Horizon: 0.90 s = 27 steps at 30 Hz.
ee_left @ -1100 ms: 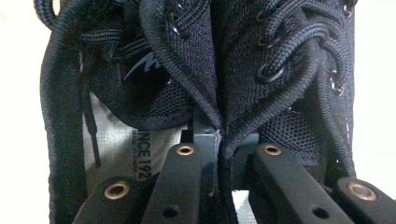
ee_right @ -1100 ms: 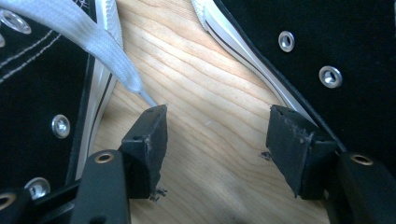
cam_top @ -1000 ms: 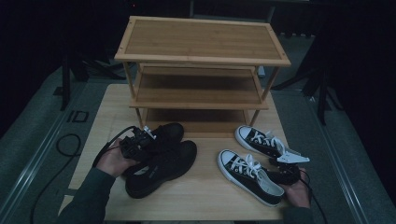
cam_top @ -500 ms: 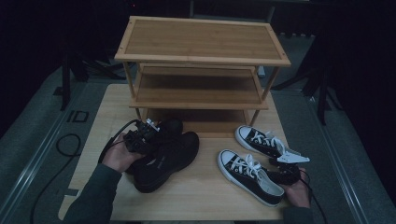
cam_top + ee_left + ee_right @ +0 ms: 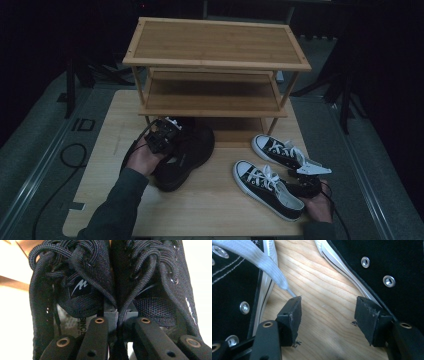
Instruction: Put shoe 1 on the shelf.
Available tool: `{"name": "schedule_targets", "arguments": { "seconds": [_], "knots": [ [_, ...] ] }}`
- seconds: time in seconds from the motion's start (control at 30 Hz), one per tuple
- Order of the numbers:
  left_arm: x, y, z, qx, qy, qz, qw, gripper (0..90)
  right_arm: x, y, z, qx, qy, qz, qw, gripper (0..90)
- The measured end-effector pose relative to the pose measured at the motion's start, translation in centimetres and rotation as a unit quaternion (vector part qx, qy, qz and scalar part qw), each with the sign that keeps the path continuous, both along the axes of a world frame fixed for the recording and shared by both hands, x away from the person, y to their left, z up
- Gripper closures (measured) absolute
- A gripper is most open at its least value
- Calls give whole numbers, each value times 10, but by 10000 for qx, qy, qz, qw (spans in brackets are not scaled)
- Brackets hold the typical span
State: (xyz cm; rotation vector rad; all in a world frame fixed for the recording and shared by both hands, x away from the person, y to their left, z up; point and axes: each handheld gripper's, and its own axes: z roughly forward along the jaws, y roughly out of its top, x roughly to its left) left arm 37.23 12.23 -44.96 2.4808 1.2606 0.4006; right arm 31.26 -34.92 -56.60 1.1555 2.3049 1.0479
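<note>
Where the left gripper [image 5: 117,322] pinches both black mesh shoes [image 5: 187,150] together, their toes are hidden; the right gripper [image 5: 328,315] gapes over woodgrain table [image 5: 215,205].

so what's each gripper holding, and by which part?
Left gripper: pair of black mesh lace-up shoes, pinched together by their inner collars. Right gripper: nothing, open.

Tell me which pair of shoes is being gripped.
The all-black pair, pinched together by the left gripper; the white-laced sneakers lie loose on the table.
</note>
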Motion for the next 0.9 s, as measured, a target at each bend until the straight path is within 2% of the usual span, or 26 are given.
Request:
{"name": "schedule_targets", "arguments": {
  "seconds": [0.17,0.33,0.43,0.63,0.67,0.73,0.8,0.9],
  "knots": [
    [5,-9,-2,26,-45,167,9998,858,0,0,0,7,8,3,10000,380],
    [7,-18,-5,128,-239,483,9985,857,0,0,0,8,4,6,10000,380],
    [9,-21,-9,176,-245,525,9982,855,0,0,0,8,4,6,10000,380],
    [9,-24,-11,421,-9,239,9988,835,0,0,0,4,7,7,10000,380],
    [9,-23,-10,475,97,174,9987,821,0,0,0,4,3,10,10000,380],
    [10,-21,-11,421,184,135,9989,806,0,0,0,0,2,11,10000,380],
    [11,-20,-10,474,298,-23,9984,789,0,0,0,2,3,10,10000,380],
    [11,-20,-9,542,384,-269,9974,840,0,0,0,3,4,11,10000,380]
  ]
}}
